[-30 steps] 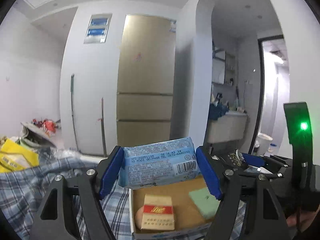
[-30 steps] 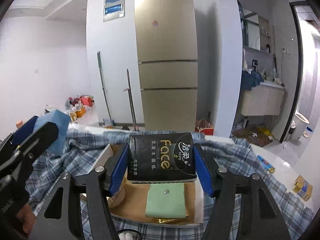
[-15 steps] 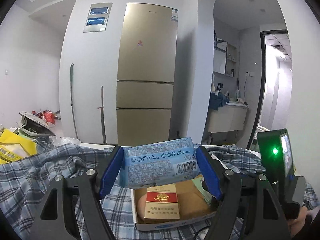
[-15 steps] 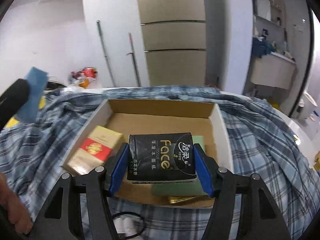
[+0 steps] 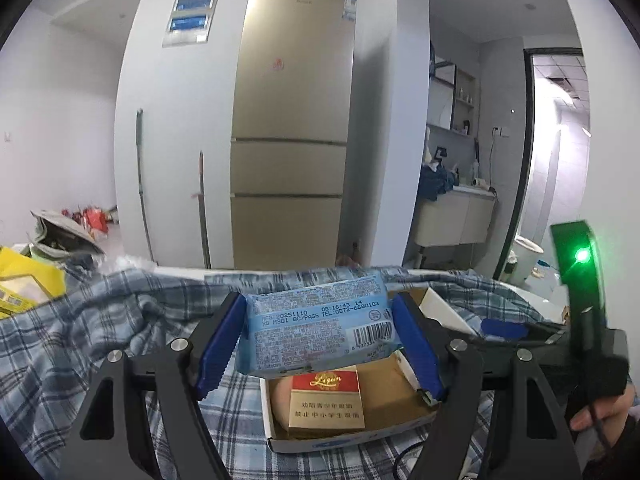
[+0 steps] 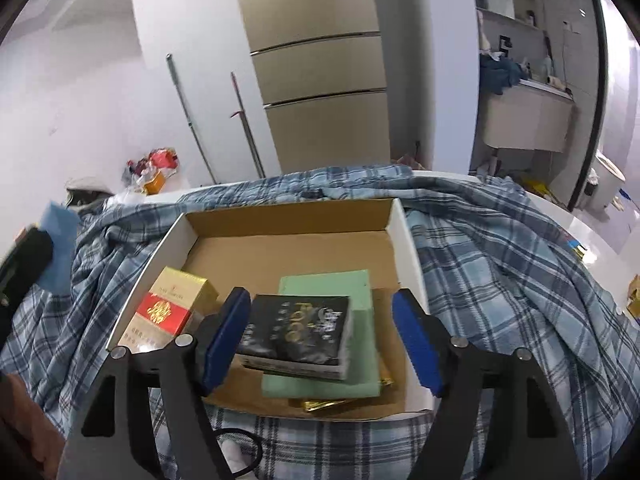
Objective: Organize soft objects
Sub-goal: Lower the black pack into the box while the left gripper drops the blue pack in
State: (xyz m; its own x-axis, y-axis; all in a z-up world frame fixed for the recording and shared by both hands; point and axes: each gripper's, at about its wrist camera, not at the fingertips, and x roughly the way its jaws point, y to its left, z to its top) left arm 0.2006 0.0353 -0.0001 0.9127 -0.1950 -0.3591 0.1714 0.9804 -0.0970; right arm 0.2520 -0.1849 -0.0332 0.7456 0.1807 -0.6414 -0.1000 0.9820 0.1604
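Observation:
My left gripper [image 5: 320, 340] is shut on a light blue tissue pack [image 5: 316, 320], held above the near left end of a cardboard box [image 5: 348, 436]. In the right wrist view my right gripper [image 6: 324, 340] hangs low over the box [image 6: 408, 256] with its jaws opening. A black tissue pack [image 6: 296, 332] lies tilted between them on a green pad [image 6: 324, 286]. The right pad stands clear of the pack and the left pad is close to its edge. A red and gold cigarette pack [image 6: 168, 308] leans at the box's left side.
The box sits on a rumpled blue plaid cloth [image 6: 500, 280] over a white table [image 6: 592, 232]. A gold wrapper [image 6: 324, 404] pokes out under the green pad. A yellow bag [image 5: 24, 284] lies at the far left. A fridge [image 5: 292, 152] and mop handles stand behind.
My right gripper sank into the box and its jaws spread. The black pack left the pads and tipped onto the green pad. The left gripper kept its hold on the blue pack.

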